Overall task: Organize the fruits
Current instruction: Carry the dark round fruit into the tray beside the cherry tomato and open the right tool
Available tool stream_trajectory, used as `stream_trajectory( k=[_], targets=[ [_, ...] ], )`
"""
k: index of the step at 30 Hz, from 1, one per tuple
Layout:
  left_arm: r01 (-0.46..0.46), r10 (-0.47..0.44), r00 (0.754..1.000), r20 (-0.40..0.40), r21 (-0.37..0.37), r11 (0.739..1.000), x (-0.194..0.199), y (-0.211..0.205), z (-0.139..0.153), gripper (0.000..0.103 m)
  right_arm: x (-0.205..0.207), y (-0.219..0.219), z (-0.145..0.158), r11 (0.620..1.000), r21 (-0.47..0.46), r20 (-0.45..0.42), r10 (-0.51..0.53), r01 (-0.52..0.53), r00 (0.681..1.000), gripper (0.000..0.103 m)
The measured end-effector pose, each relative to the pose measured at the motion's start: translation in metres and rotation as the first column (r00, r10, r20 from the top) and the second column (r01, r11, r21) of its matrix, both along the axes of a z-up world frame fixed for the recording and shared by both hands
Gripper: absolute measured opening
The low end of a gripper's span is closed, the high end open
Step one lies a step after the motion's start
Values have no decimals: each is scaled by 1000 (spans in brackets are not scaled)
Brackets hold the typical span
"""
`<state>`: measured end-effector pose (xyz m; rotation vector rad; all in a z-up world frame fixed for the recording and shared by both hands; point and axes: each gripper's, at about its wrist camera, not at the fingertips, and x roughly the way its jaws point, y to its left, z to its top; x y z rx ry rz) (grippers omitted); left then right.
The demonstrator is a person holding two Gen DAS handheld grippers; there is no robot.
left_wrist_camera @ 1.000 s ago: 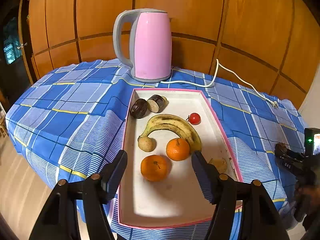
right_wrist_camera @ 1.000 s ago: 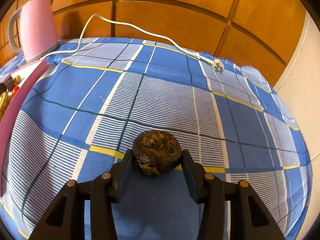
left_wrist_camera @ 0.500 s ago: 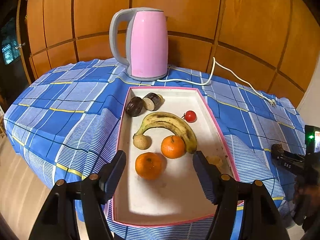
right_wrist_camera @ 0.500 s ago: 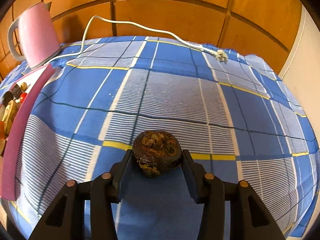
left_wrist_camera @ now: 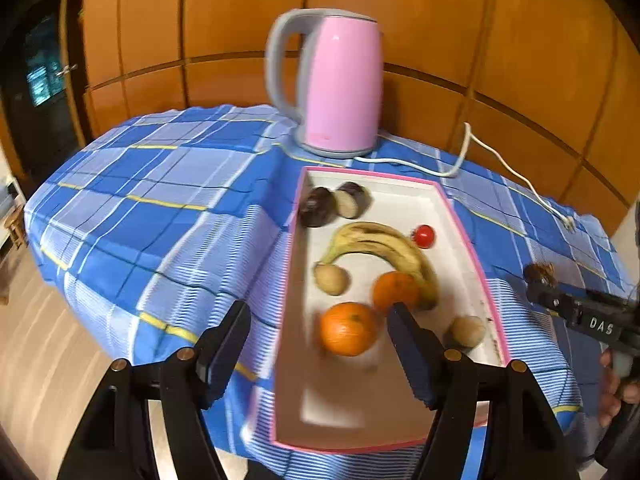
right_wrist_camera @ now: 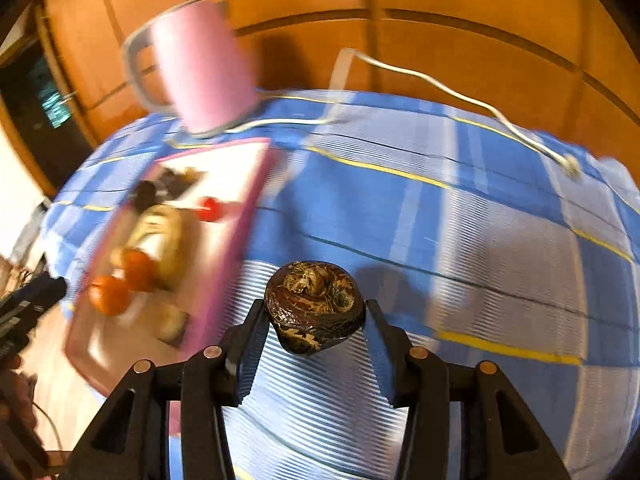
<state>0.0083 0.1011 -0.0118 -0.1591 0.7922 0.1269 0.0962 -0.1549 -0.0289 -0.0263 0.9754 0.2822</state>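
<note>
The right gripper (right_wrist_camera: 315, 322) has its jaws clamped on a dark, wrinkled round fruit (right_wrist_camera: 315, 305). Compared with a second ago, it has lifted this fruit off the blue checked table (right_wrist_camera: 460, 240) and swung toward the pink-rimmed tray (right_wrist_camera: 236, 236), which now fills much more of its view. The left gripper (left_wrist_camera: 318, 334) is empty, its jaws apart and just opened a little more, above the tray's near end by an orange (left_wrist_camera: 348, 334). I judge the fruit is on its way to join the banana (left_wrist_camera: 384, 246) and the others in the tray.
</note>
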Motion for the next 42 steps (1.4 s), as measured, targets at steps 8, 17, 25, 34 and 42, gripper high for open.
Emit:
stream_trajectory(
  k=[8, 17, 25, 34, 42],
  targets=[
    [-42, 42, 999, 16, -12, 999, -3, 16, 2, 77, 33, 76, 12, 993, 61, 13, 98, -99, 995, 48],
    [-44, 44, 999, -1, -17, 999, -1, 17, -8, 80, 65, 100, -24, 994, 33, -72, 107, -105, 992, 49],
    [-46, 46, 999, -3, -20, 999, 2, 16, -10, 84, 59, 106, -27, 991, -21, -40, 128, -129, 991, 49],
    [-50, 50, 999, 13, -5, 999, 2, 13, -5, 92, 44, 105, -13, 990, -44, 35, 135, -133, 990, 49],
    [-41, 41, 999, 30, 5, 999, -2, 6, 2, 96, 34, 104, -20, 989, -40, 12, 140, -140, 990, 46]
  ],
)
